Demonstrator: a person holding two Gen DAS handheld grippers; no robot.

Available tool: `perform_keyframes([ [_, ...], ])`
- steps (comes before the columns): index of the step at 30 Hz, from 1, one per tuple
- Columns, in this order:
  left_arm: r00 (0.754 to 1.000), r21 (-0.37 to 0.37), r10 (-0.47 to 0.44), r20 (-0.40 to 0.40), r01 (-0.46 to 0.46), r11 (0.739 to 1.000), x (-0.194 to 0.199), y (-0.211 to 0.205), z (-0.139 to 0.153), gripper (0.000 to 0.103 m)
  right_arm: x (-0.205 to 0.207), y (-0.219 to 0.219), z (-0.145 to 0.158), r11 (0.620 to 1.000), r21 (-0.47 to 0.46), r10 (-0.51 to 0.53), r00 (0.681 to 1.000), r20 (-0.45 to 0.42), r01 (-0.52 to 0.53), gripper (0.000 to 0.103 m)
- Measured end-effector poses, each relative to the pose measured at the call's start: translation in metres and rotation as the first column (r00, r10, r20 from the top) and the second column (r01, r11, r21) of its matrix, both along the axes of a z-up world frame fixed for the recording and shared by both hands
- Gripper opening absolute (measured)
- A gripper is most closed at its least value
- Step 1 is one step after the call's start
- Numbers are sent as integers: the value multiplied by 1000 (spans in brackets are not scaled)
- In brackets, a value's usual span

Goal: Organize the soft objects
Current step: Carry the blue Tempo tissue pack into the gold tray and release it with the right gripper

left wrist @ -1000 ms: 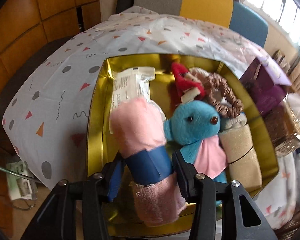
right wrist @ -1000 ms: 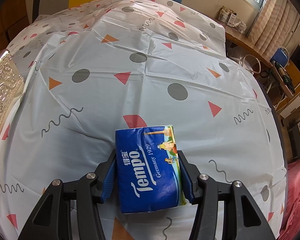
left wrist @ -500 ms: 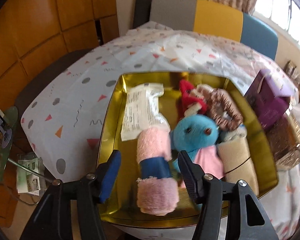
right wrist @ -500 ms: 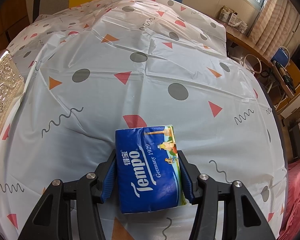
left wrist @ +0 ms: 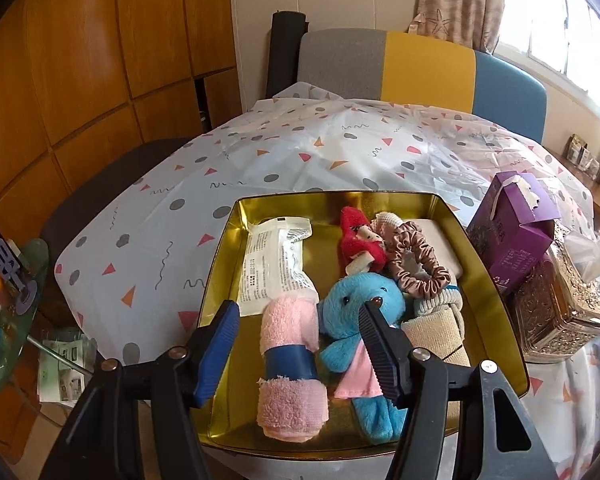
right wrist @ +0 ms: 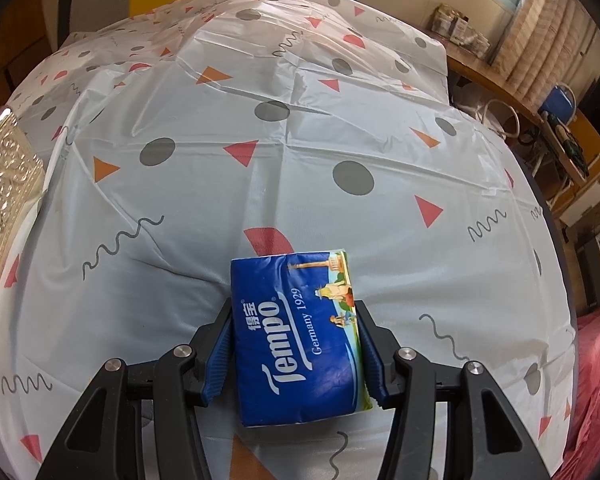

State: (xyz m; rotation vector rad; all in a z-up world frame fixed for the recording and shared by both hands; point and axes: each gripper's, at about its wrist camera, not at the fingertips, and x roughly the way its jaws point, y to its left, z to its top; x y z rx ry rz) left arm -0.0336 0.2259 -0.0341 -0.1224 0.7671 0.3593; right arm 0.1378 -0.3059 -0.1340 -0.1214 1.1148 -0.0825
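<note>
My right gripper [right wrist: 296, 354] clamps the tissue pack [right wrist: 300, 336], long axis pointing away, over the tablecloth [right wrist: 300, 140]. My left gripper [left wrist: 298, 346] hangs wide open, empty, above the gold tray [left wrist: 496, 304], which lies off to the pack's left

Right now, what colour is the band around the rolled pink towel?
Dark blue band, clearest in the left wrist view.

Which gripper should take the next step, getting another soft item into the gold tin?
Right. The right gripper is shut on the Tempo tissue pack, ready to carry. The left gripper is open and empty above the gold tin, pink towel roll already placed.
</note>
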Motion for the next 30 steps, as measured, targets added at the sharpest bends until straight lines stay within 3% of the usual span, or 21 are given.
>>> perform_keyframes([
  [15,1000,-19,-4,-2,4,1000,-7,8,-9,63,21,7,8,966,29,-254,964,-77,257,54],
  [17,1000,-19,-3,2,3,1000,-8,9,-9,63,28,14,15,967,70,-242,968,-70,247,54],
  [24,1000,-19,10,8,-10,1000,-13,13,-8,63,47,54,71,981,121,-162,984,77,152,54],
  [30,1000,-20,13,7,-13,1000,-15,15,-8,63,59,94,133,988,146,-72,974,214,41,54],
])
